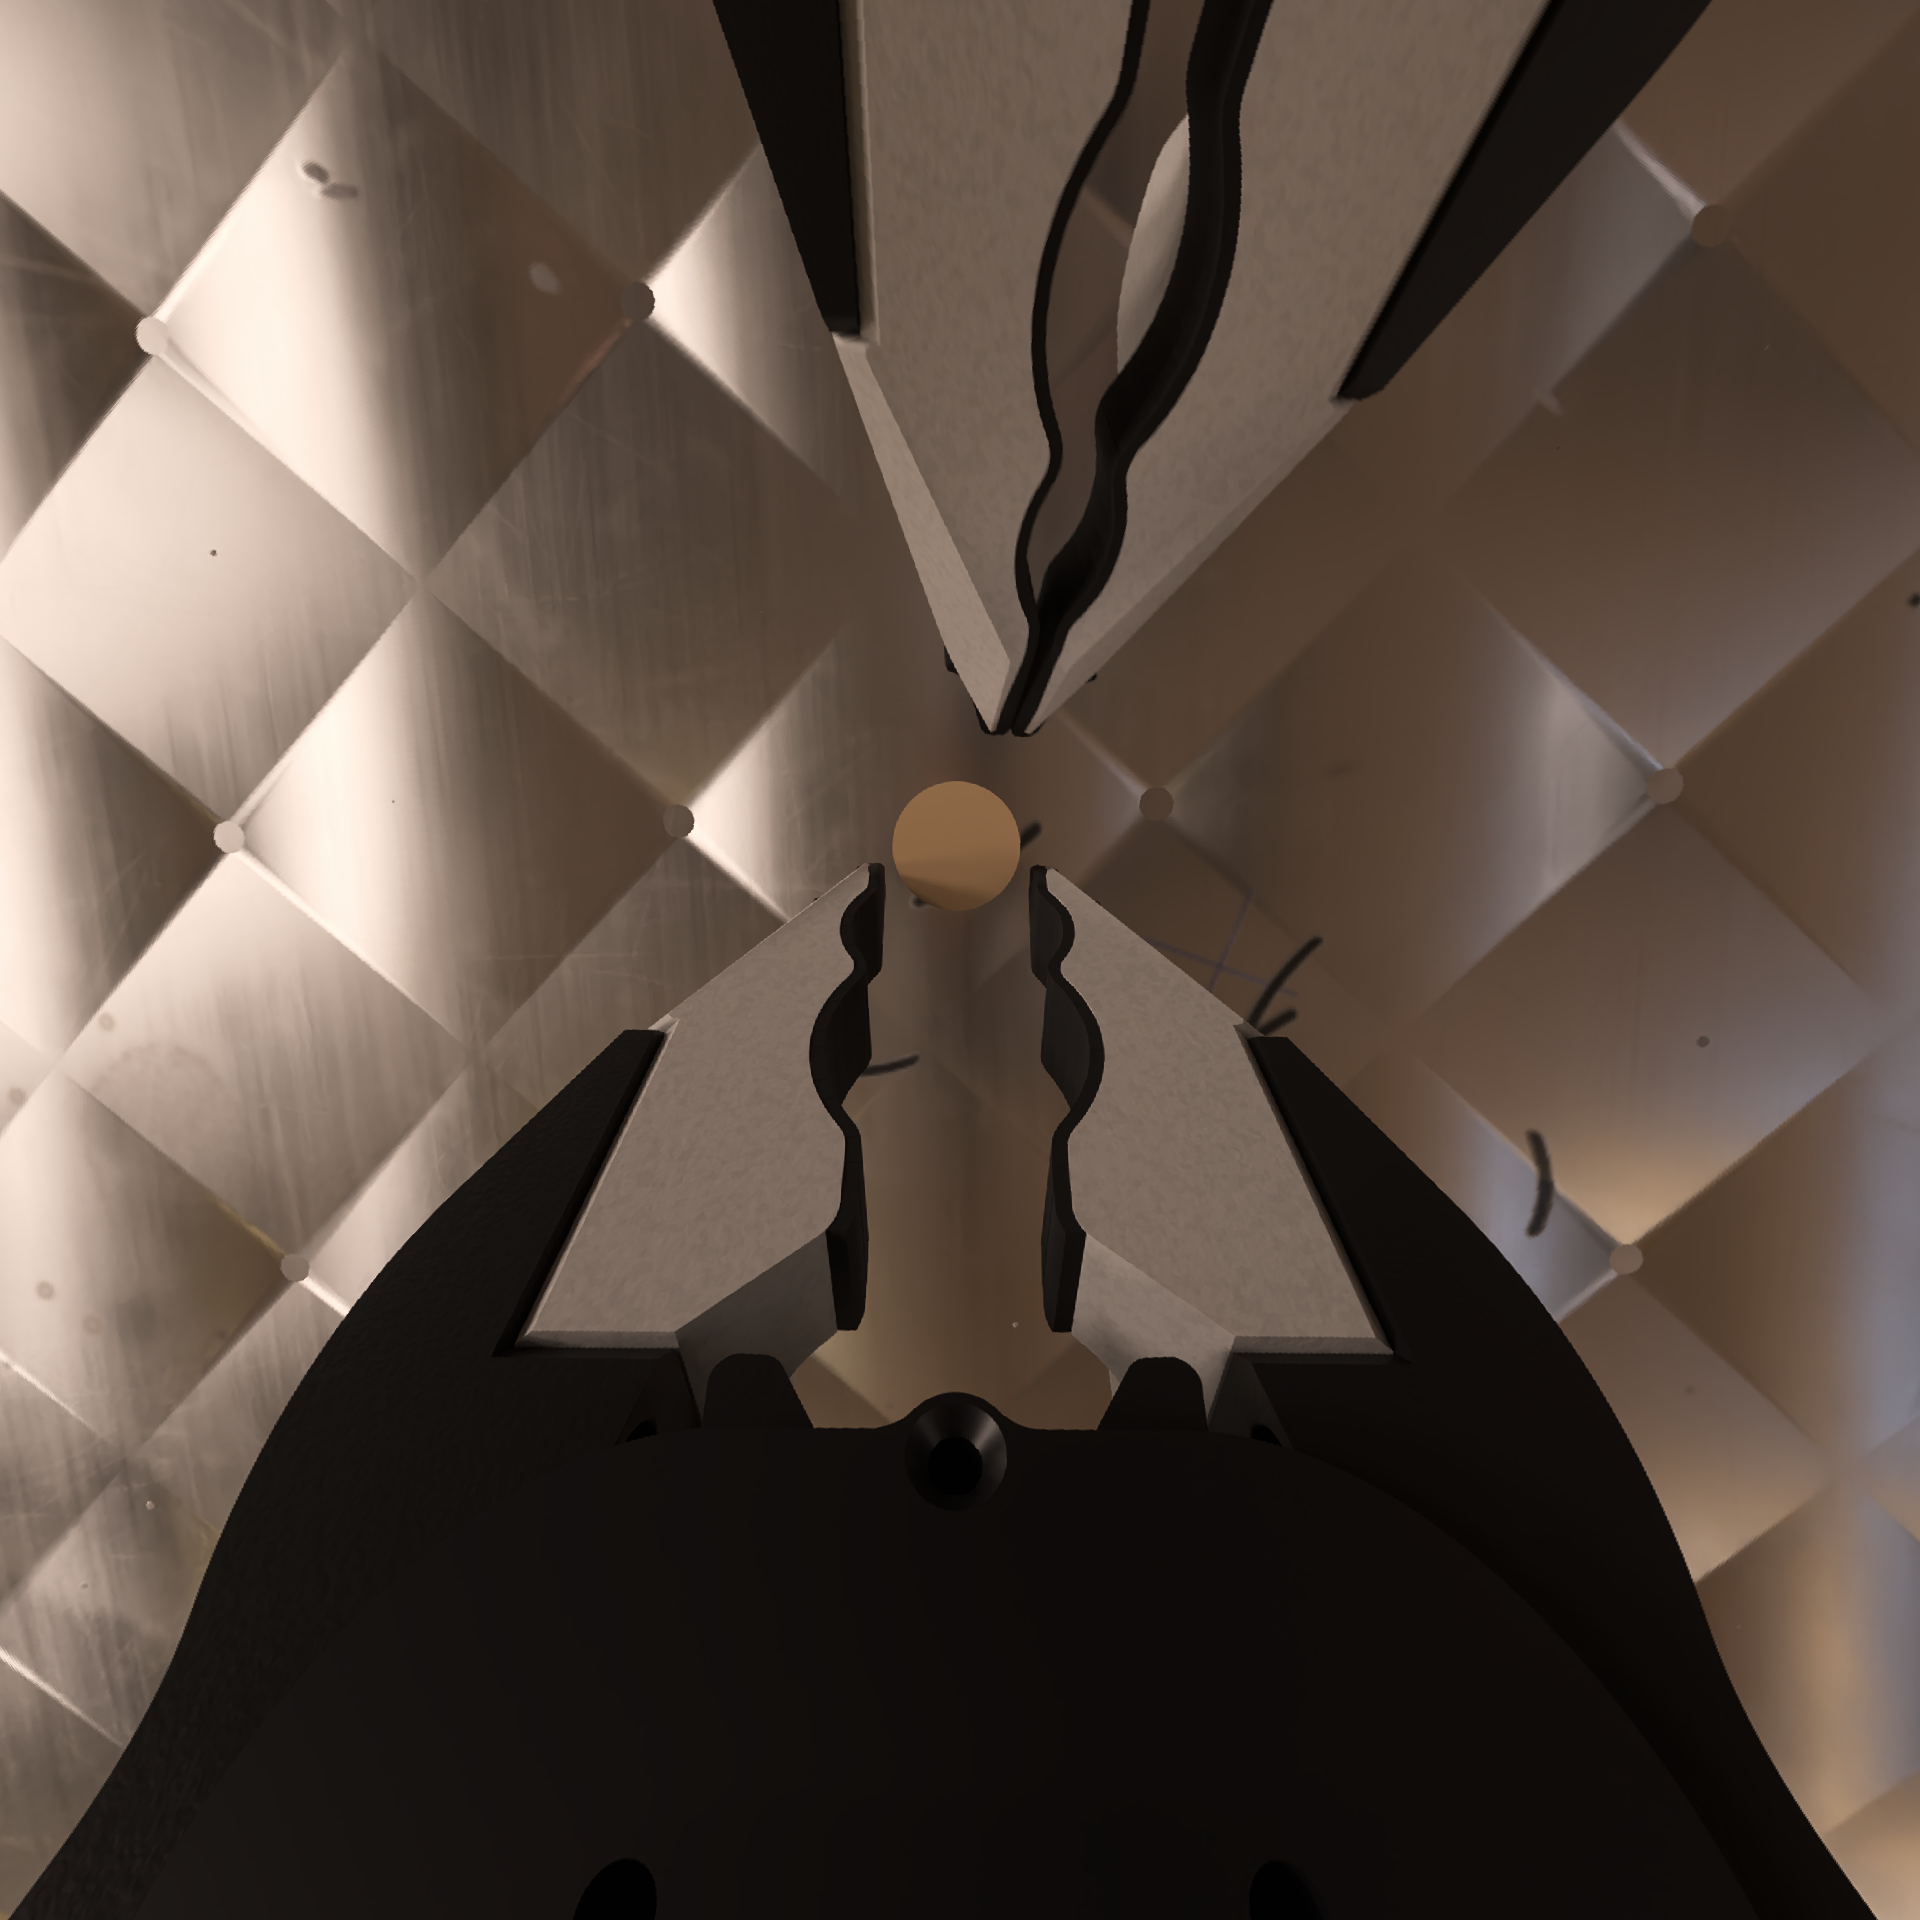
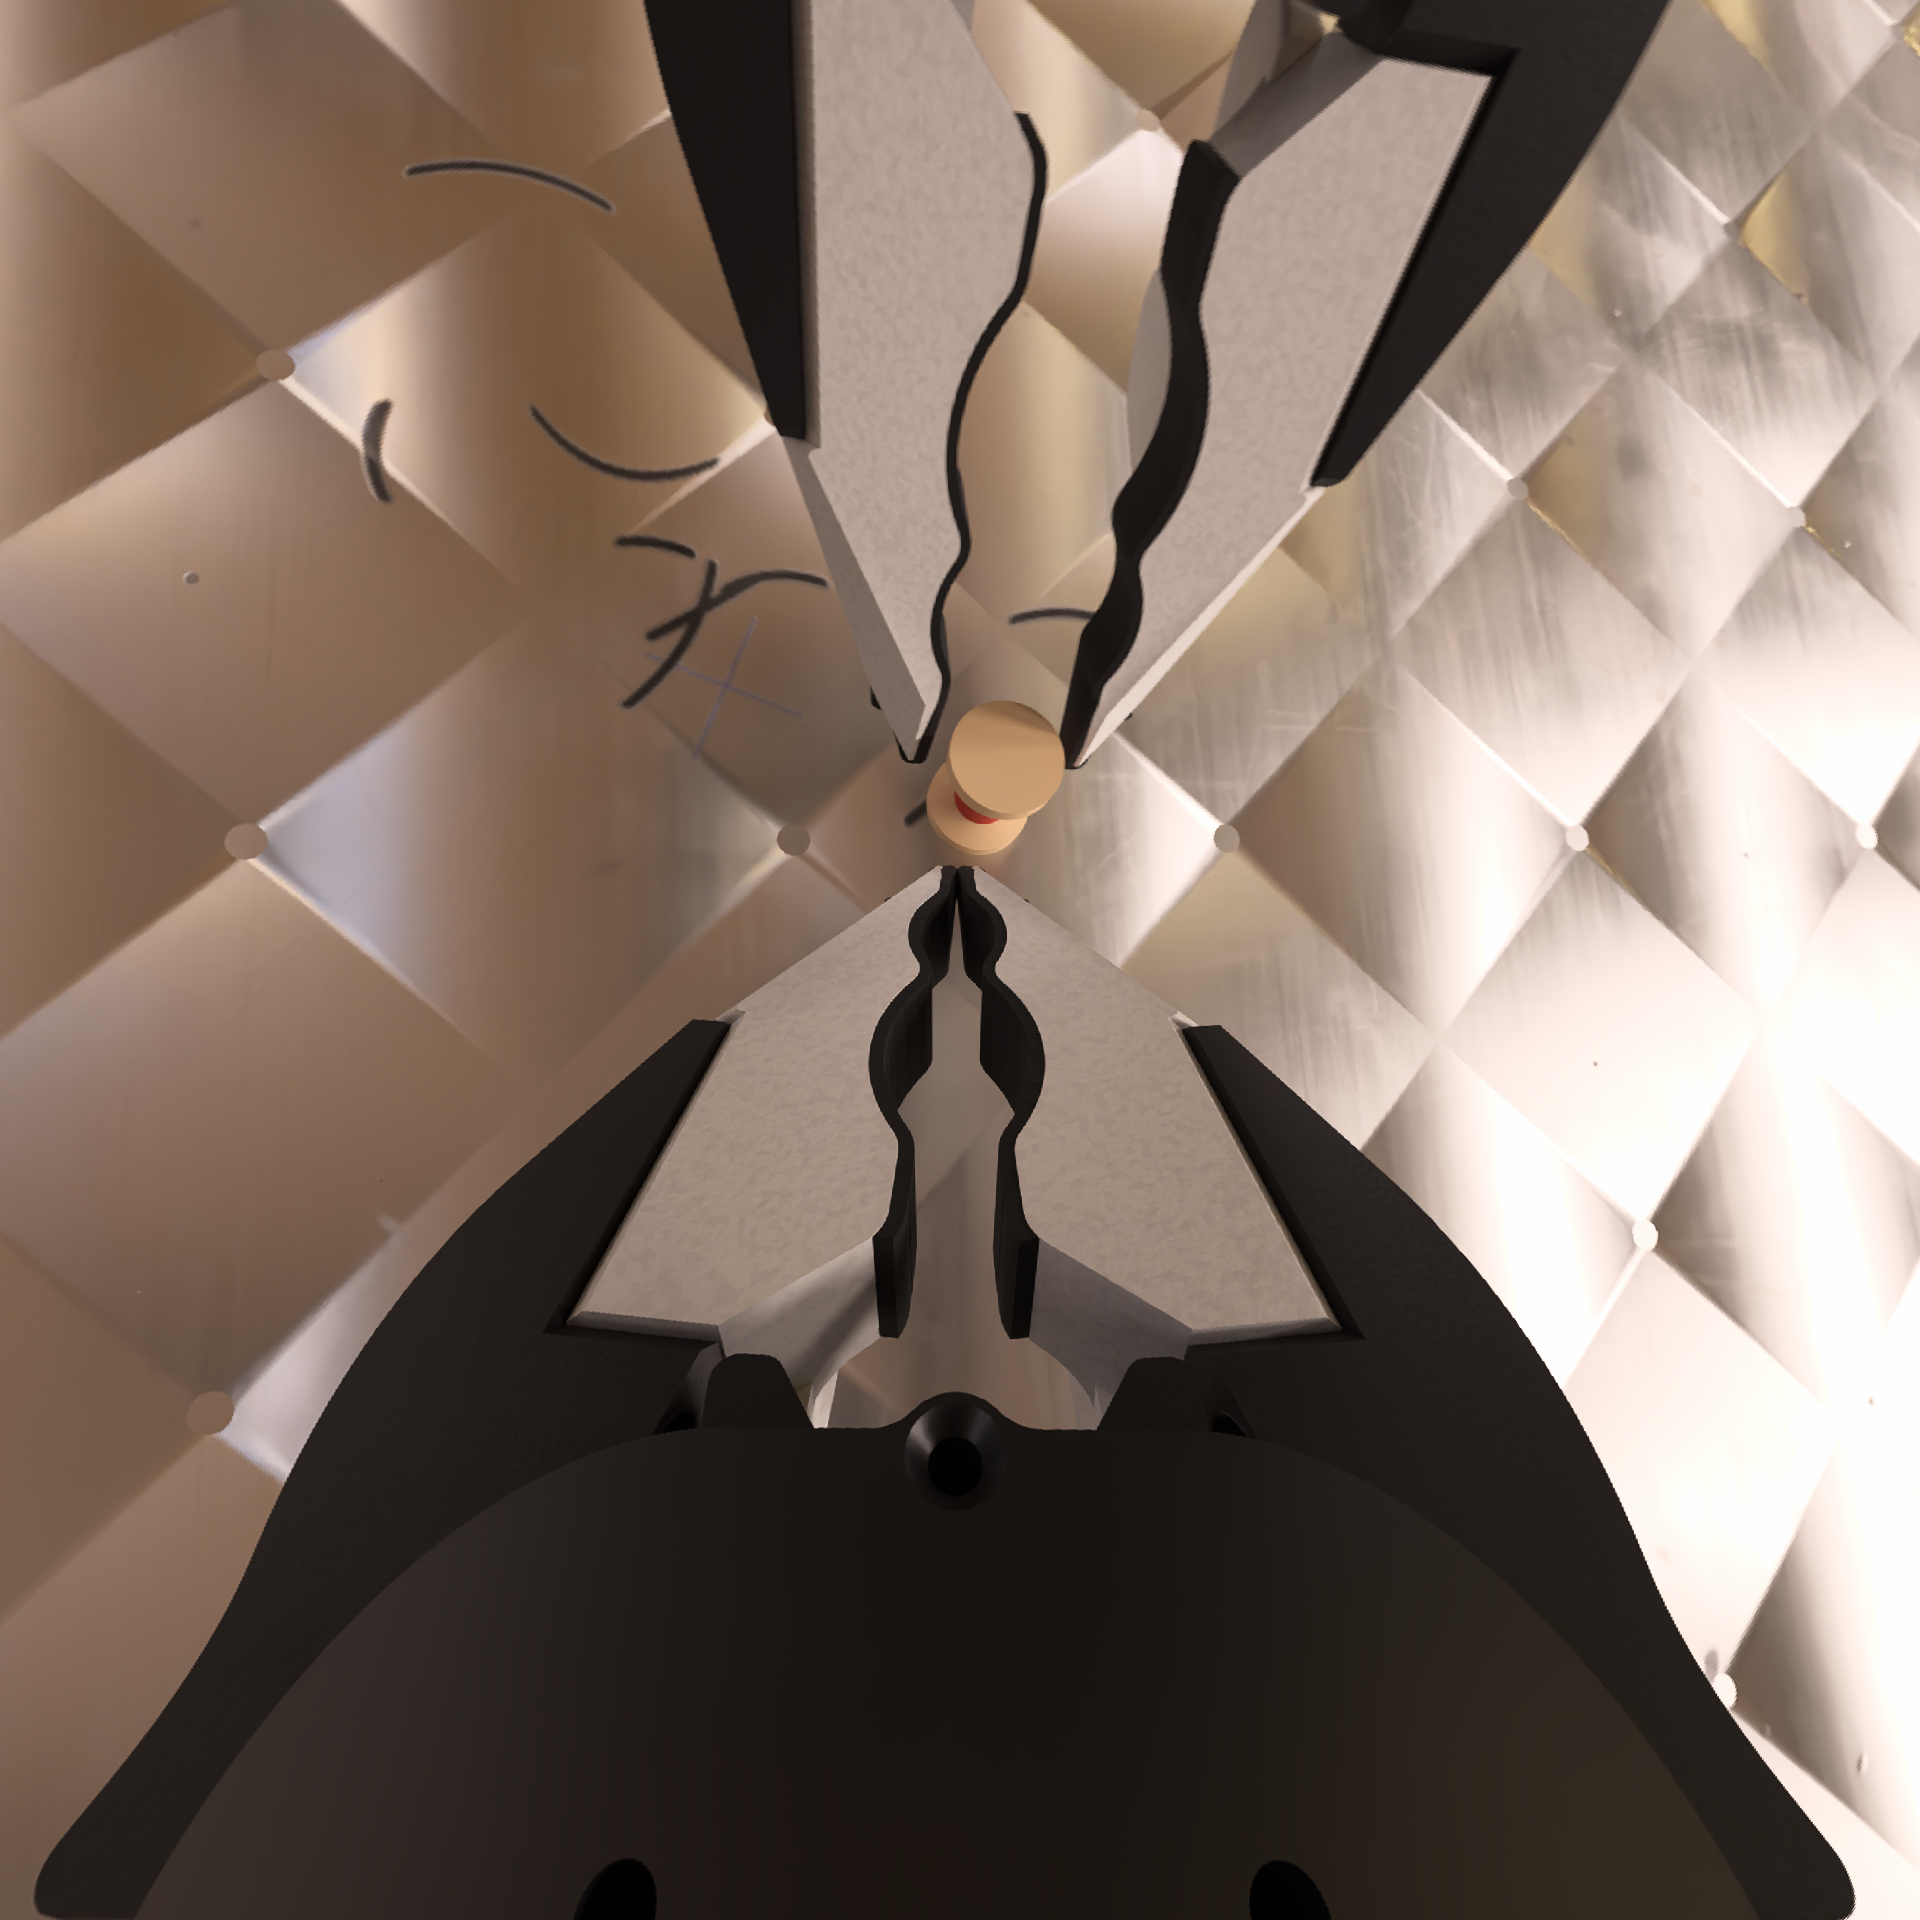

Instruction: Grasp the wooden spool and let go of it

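The wooden spool (image 2: 1003,777) is tan with a red core and stands upright on the quilted metal surface (image 2: 1455,831). In the left wrist view the spool (image 1: 956,844) shows only as a round tan end face. My left gripper (image 1: 956,878) is open, with its fingertips (image 1: 871,883) on either side of the spool's near edge. In the right wrist view the left gripper (image 2: 997,753) comes in from the top and straddles the spool's upper flange. My right gripper (image 2: 956,878) is shut and empty, its tips just short of the spool. It also shows in the left wrist view (image 1: 1006,727).
The surface is a diamond-patterned brushed metal sheet (image 1: 416,623) with small rivets at the crossings. Dark scribbled marks (image 2: 665,613) lie on it near the spool. The two grippers face each other tip to tip across the spool.
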Controlling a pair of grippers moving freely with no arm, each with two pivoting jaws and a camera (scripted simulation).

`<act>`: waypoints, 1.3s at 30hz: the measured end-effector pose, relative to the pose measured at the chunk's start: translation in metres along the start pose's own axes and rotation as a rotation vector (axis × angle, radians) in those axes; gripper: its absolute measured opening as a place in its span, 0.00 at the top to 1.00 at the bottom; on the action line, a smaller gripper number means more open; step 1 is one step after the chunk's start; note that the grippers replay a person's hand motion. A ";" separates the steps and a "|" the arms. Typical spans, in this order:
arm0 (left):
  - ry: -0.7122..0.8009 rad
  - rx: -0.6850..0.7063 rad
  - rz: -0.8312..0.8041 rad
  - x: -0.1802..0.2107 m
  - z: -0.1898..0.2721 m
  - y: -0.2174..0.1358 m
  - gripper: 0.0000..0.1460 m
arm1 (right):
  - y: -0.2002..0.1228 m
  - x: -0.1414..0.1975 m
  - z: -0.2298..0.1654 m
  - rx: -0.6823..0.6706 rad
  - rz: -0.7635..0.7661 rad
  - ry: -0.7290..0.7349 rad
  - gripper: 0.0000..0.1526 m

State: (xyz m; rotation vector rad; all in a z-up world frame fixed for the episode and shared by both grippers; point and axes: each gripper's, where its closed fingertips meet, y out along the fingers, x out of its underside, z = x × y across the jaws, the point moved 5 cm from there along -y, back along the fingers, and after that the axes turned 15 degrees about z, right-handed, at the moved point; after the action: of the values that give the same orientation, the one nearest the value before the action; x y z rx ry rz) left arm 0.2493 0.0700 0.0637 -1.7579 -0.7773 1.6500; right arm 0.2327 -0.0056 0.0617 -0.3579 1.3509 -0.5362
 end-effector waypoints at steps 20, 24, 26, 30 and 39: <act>-0.029 -0.045 0.017 0.004 -0.004 -0.009 0.79 | -0.013 0.001 0.011 0.007 0.014 0.074 1.00; -0.077 -0.056 0.023 0.005 -0.009 -0.010 0.73 | -0.020 0.002 0.010 -0.017 0.002 0.088 1.00; -0.115 -0.045 0.017 0.006 -0.010 -0.007 0.67 | -0.016 0.005 0.006 -0.030 -0.016 0.089 1.00; -0.175 -0.015 0.026 0.006 -0.010 -0.002 0.63 | -0.009 0.013 0.003 -0.034 -0.032 0.113 1.00; -0.187 0.024 0.079 -0.003 -0.001 0.008 0.80 | -0.009 0.015 0.002 -0.021 -0.008 0.111 1.00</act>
State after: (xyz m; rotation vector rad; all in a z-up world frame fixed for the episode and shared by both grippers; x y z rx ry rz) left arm 0.2501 0.0625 0.0599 -1.6533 -0.7755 1.8896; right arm 0.2355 -0.0217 0.0549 -0.3553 1.4640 -0.5558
